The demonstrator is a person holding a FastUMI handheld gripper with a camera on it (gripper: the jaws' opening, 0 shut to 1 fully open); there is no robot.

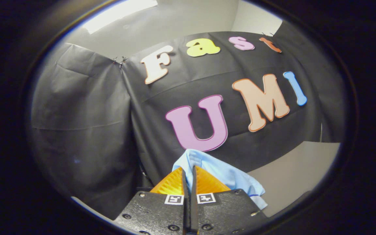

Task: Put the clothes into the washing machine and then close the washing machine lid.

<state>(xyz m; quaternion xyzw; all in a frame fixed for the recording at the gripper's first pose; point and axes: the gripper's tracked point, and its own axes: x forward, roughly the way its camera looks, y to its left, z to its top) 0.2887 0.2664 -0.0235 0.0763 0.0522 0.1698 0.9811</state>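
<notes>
The tool (188,171) has its two fingers pressed nearly together, only a thin slit between them, and they pinch a fold of a light blue garment (220,174), which bunches just ahead of the tips and drapes off to the right of the right finger. The cloth is carried up in the air in front of the booth wall (86,124); a pale surface (295,176) lies beyond and below the cloth to the right, and whether it is a desk top or part of the machine cannot be told. The step in hand, as judged, is the carry of the clothes toward the washing machine; its opening and its lid are still to be found, so progress looks early to middle, with the drop and the lid closing both left. To do this step well, the person holding the tool should keep the pinch firm, since the hold seems to be on a small fold and most of the fabric hangs free. The hanging part may catch on the rim of the opening, so the cloth should go in from above, trailing end first, with release only once the bulk is inside. A loose edge left over the rim would likely foul the lid.
</notes>
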